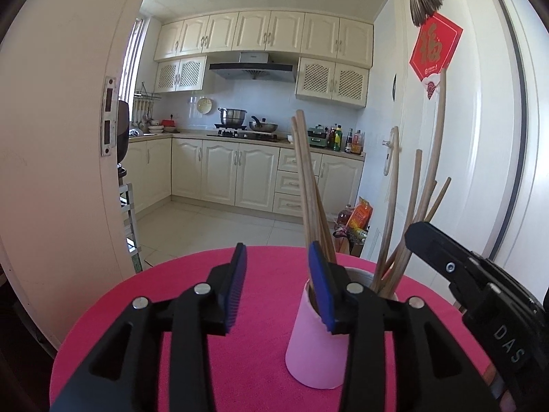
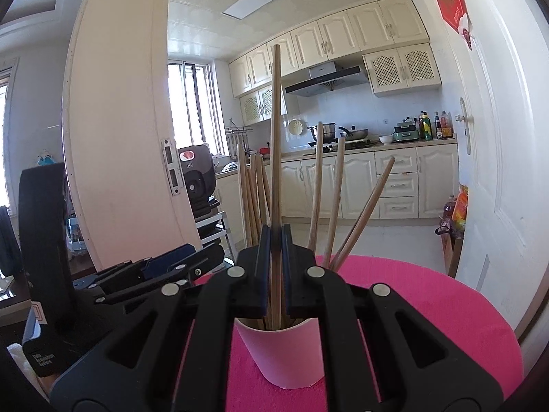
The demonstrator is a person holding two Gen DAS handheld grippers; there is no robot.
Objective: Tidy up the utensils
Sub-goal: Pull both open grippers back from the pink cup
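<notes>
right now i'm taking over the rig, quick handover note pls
Left tool: open, empty, beside the pink cup.
Right tool: shut on one chopstick, upright over the cup, lower end at or inside its mouth.
Done: a bunch of chopsticks already stand in the cup on the pink mat.
Left: release this one. I see no loose utensils elsewhere in either view.

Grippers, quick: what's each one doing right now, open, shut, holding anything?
Left gripper: open, nothing between its fingers, beside the pink cup.
Right gripper: shut on one chopstick above the cup.
</notes>
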